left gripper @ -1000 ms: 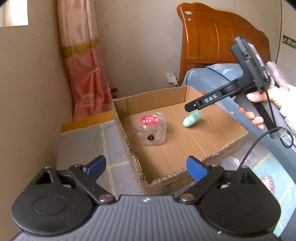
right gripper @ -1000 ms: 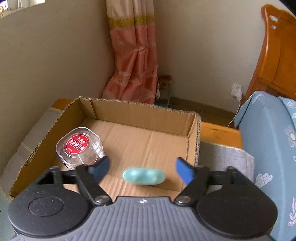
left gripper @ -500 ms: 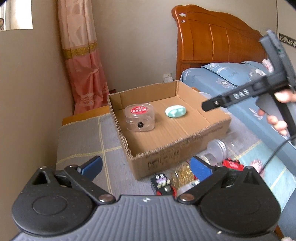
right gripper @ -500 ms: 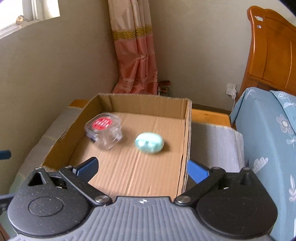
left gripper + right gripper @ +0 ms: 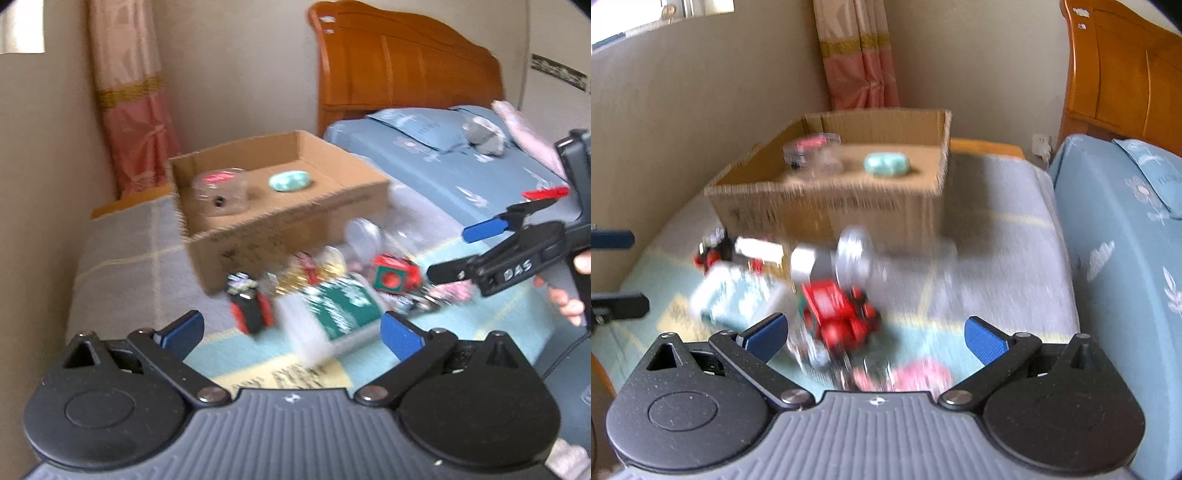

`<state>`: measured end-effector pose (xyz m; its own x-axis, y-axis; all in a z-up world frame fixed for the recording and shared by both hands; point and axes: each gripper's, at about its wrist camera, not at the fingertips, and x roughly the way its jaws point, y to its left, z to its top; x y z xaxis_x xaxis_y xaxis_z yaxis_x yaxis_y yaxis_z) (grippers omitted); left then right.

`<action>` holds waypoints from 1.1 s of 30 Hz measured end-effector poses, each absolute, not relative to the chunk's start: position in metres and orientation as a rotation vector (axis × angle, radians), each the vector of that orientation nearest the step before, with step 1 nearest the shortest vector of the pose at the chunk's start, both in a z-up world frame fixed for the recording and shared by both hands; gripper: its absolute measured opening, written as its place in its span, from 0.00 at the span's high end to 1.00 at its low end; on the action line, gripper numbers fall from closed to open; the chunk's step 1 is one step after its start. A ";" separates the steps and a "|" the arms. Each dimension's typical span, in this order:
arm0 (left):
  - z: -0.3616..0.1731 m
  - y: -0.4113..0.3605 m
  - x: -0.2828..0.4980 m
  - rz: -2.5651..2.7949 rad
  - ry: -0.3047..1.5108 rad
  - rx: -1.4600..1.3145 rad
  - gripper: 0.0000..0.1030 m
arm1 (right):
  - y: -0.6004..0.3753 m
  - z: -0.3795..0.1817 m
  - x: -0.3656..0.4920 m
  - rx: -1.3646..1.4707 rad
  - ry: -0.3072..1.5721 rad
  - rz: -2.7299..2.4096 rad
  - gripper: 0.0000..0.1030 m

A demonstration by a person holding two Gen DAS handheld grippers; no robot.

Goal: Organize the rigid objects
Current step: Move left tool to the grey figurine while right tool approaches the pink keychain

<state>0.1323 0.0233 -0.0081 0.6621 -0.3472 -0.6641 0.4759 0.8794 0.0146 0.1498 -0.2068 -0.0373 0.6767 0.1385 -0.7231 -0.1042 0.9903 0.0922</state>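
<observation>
A cardboard box (image 5: 295, 218) (image 5: 827, 206) holds a clear jar with a red lid (image 5: 221, 188) (image 5: 812, 151) and a mint-green oval case (image 5: 291, 181) (image 5: 886, 164). In front of it lies a blurred pile: a red toy (image 5: 838, 314) (image 5: 393, 277), a green-and-white box (image 5: 340, 306) (image 5: 738, 295), a clear jar on its side (image 5: 857, 254), a red-and-black toy (image 5: 249, 310). My left gripper (image 5: 291, 332) is open and empty above the pile. My right gripper (image 5: 875, 332) is open and empty over the red toy; it also shows in the left wrist view (image 5: 465, 251).
The pile and box sit on a grey and teal blanket (image 5: 997, 236). A bed with a blue sheet (image 5: 461, 166) and a wooden headboard (image 5: 399, 70) is on the right. A wall and a pink curtain (image 5: 133, 110) close the left and back.
Both grippers have pulled back from the box toward the pile in front of it. The mint-green case, dropped by the right gripper, now rests in the box.
</observation>
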 end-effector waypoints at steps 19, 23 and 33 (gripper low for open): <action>-0.073 -0.006 0.095 -0.583 0.848 0.319 0.02 | -0.220 -0.091 0.096 -0.078 0.764 0.138 0.00; -0.078 0.009 0.098 -0.570 0.875 0.270 0.01 | -0.224 -0.091 0.097 -0.089 0.766 0.167 0.00; -0.081 0.034 0.108 -0.461 0.877 0.137 0.00 | -0.227 -0.088 0.116 -0.146 0.799 0.279 0.00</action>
<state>0.1083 0.0336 -0.0806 0.5489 -0.3328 -0.7668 0.4432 0.8937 -0.0707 0.1155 -0.2273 -0.0882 0.6635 0.1915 -0.7232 -0.3008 0.9534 -0.0235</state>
